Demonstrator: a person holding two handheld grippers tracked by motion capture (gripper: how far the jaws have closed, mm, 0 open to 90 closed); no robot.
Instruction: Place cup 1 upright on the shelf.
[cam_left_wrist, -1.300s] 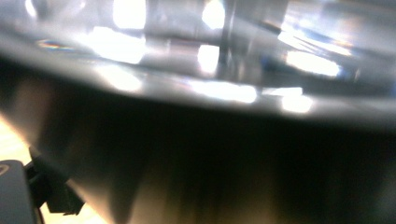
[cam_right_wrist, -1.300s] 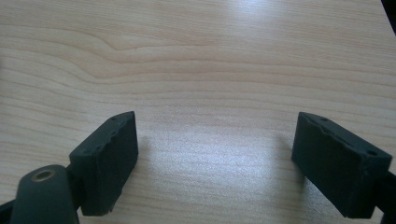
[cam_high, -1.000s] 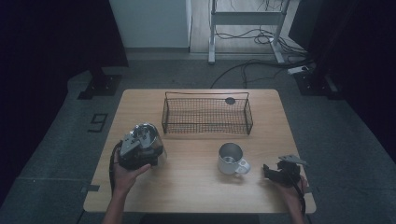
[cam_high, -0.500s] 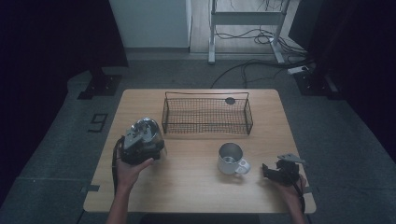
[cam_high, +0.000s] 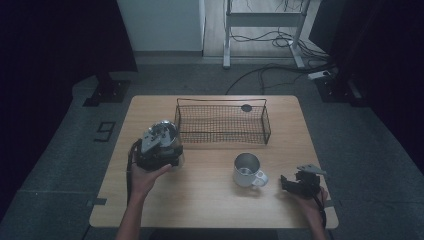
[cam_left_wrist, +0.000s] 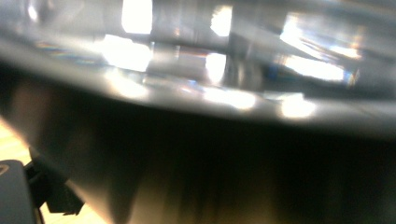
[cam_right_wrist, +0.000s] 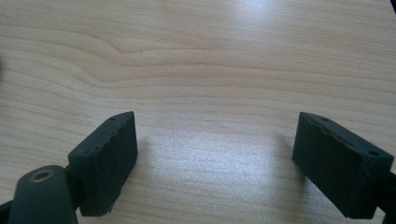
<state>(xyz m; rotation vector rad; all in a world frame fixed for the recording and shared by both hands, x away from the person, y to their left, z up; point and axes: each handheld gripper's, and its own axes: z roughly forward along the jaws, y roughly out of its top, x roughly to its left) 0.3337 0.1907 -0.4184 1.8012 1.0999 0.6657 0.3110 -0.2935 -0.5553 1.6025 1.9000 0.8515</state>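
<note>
A metal mug (cam_high: 247, 169) stands near a wire basket (cam_high: 222, 122) (small dark disc inside).

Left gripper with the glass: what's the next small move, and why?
Probably carry it right and forward, over the rim of the wire basket. The left gripper holds a clear glass just off the basket's left end, and the left gripper view has shiny glass pressed close against the lens. The basket looks empty apart from a dark disc seen at its back rim. The right gripper rests open beside the metal mug.

A clear glass jar (cam_high: 172, 150) with a shiny rim sits clamped in the left gripper (cam_high: 159, 145), lifted just beside the wire basket's (cam_high: 222, 122) left end.
</note>
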